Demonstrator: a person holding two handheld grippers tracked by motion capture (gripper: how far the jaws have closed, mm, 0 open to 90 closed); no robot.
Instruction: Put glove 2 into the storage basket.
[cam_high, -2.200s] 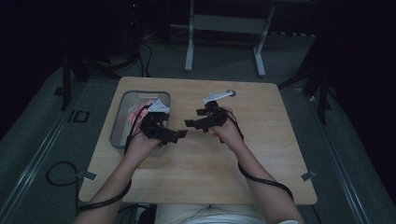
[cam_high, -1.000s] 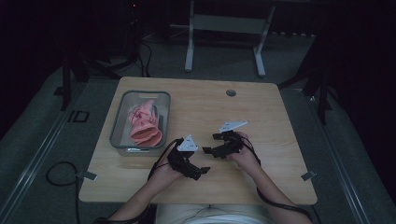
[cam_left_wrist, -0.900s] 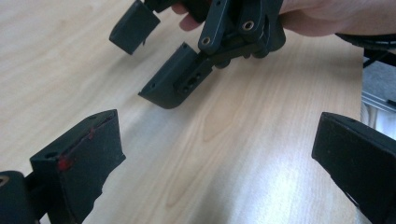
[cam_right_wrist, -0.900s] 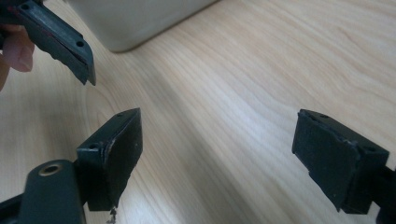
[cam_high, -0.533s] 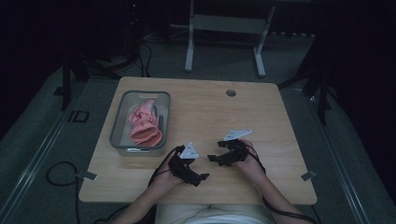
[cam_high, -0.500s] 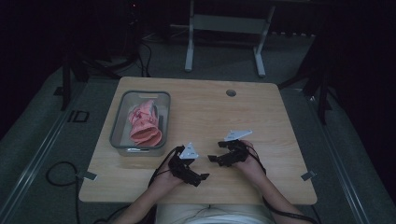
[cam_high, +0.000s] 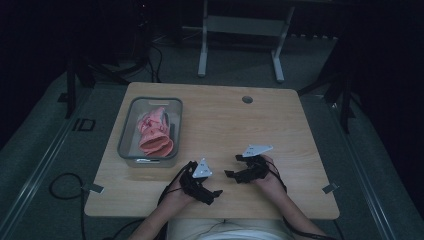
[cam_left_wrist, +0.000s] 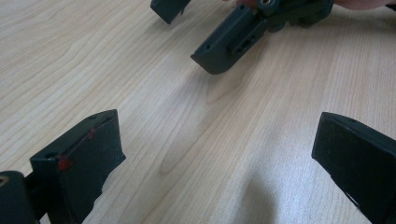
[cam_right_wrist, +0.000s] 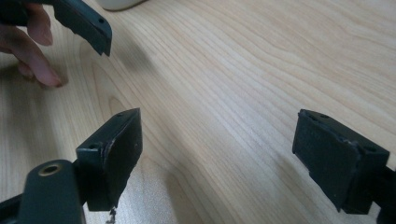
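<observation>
A grey bin (cam_high: 129, 131) stands at the table's left side with a crumpled pink cloth (cam_high: 155, 132) lying inside it. My left gripper (cam_high: 214, 192) rests low over the wood near the front edge, right of the bin. In the left gripper view this left gripper (cam_left_wrist: 215, 158) is open over bare wood. My right gripper (cam_high: 233, 166) sits just to its right, pointing toward it, apart from it. In the right gripper view the right gripper (cam_right_wrist: 224, 154) is open too, nothing between its black pads (cam_right_wrist: 116, 144).
The light wooden table (cam_high: 280, 125) has a round cable hole (cam_high: 247, 99) at the back. A metal stand (cam_high: 240, 25) is on the floor behind. A pale rim (cam_right_wrist: 119, 3) shows at the right gripper view's top edge.
Both hands have drawn back from the bin to the table's near edge, with the pink cloth left in the bin. Over the last half second they barely moved.
</observation>
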